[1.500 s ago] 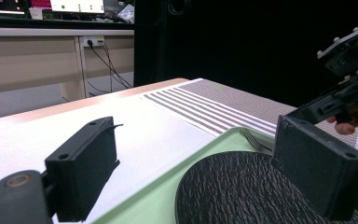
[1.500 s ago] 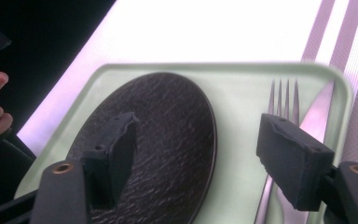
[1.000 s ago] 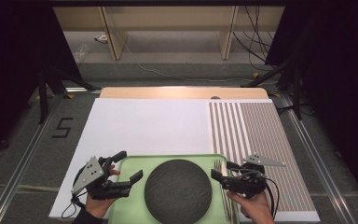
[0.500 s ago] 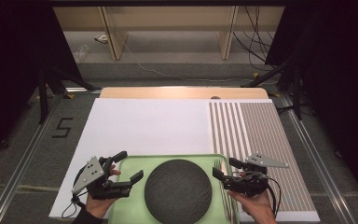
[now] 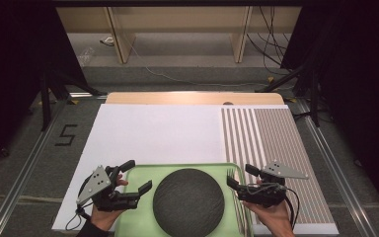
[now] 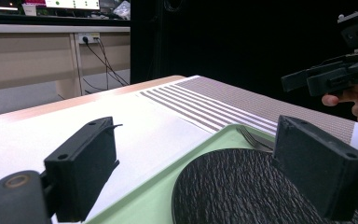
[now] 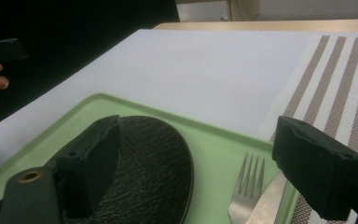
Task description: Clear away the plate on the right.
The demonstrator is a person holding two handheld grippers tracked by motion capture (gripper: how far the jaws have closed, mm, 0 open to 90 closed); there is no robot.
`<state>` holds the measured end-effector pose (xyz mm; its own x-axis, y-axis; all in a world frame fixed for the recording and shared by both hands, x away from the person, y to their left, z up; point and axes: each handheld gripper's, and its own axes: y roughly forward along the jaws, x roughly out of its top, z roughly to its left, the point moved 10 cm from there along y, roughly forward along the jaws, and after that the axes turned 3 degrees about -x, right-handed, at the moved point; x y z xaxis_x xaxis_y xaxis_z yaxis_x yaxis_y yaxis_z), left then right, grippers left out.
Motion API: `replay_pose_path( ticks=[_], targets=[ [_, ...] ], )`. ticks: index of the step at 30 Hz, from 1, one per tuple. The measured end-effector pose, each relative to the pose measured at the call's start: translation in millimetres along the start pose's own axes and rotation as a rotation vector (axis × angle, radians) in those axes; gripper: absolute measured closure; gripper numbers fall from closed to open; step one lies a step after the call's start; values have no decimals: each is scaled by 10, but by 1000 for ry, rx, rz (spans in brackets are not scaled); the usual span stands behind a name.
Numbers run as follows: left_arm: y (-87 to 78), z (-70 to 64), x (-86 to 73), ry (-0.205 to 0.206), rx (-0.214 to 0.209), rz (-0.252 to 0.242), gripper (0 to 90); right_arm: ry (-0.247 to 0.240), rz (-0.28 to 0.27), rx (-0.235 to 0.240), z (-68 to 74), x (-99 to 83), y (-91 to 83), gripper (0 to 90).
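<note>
White covering spreads over the bench [image 5: 153,133], with a striped mat [image 5: 271,143] toward the right of the frame. At bottom centre a green tray [image 5: 143,173] carries a dark round plate [image 5: 189,201], a fork [image 7: 244,186] and a knife [image 7: 268,200] at its right edge. Left gripper [image 5: 133,177] and right gripper [image 5: 239,176] flank the tray, both jaws spread, gripping nothing. Judging by this, no lift has begun; every step remains.
</note>
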<state>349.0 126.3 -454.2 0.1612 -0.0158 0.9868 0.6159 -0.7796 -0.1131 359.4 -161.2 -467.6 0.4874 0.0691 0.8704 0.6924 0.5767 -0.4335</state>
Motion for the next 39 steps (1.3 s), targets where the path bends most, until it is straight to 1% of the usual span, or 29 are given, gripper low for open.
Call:
replay_pose_path(
  ticks=[6,14,27,39],
  targets=[
    [0,-5,1,1,-3,0,129,-27,-4,-17,-14,5,-1,162],
    [-5,-7,-5,0,-6,3,129,-58,-29,-31,-15,36,-22,161],
    [4,-12,-8,0,-8,7,118,-67,-47,-37,-17,55,-45,160],
    [9,-7,-11,0,-6,9,118,-75,-52,-38,-13,59,-48,158]
  ],
)
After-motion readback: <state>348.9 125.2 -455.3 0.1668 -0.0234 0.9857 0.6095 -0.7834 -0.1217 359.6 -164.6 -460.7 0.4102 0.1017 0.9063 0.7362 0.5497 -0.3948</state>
